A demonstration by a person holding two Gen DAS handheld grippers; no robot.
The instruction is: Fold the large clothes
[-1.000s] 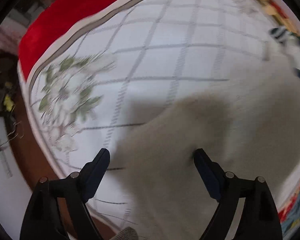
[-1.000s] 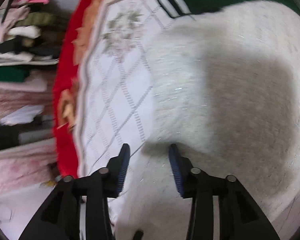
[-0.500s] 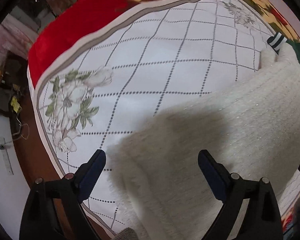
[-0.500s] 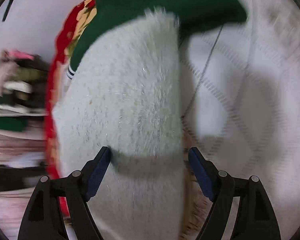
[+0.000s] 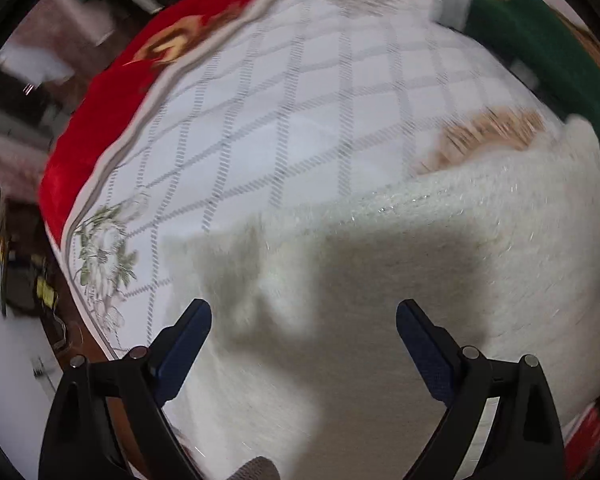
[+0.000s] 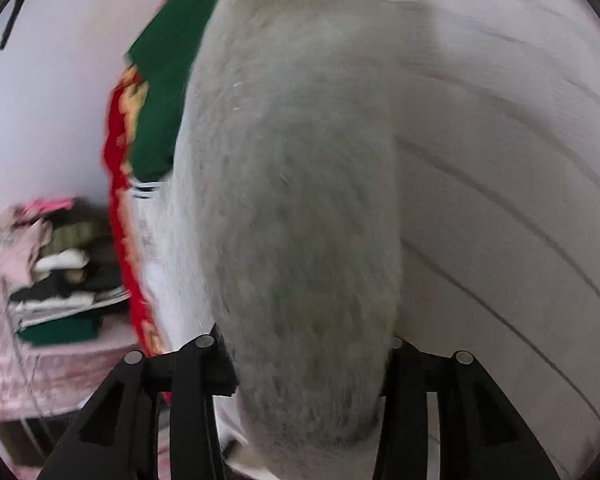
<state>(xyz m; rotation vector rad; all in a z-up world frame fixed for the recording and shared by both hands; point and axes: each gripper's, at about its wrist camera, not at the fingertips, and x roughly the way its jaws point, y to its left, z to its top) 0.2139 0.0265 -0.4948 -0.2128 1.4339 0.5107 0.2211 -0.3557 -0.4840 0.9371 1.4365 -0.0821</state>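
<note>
A fluffy white sweater point(image 5: 400, 280) lies on a white checked bed sheet point(image 5: 300, 100). My left gripper point(image 5: 303, 332) is open and empty, hovering over the sweater's near edge. In the right wrist view the sweater point(image 6: 300, 200) fills the space between the fingers of my right gripper point(image 6: 304, 360). The jaws stand wide apart around the bulk of fabric and the fingertips are hidden by it. The view is blurred. A green garment with striped cuffs point(image 5: 540, 52) lies beyond the sweater; it also shows in the right wrist view point(image 6: 160, 80).
A red flowered blanket point(image 5: 88, 120) lies under the sheet at its far and left edges. A stack of folded clothes point(image 6: 60, 280) stands on a pink surface to the left of the bed. The sheet's left edge point(image 5: 76, 240) drops to a dark floor.
The right gripper opened wide and has moved in over the sweater, which now sits between its fingers. The left gripper stayed open and shifted a little over the sweater's edge.
</note>
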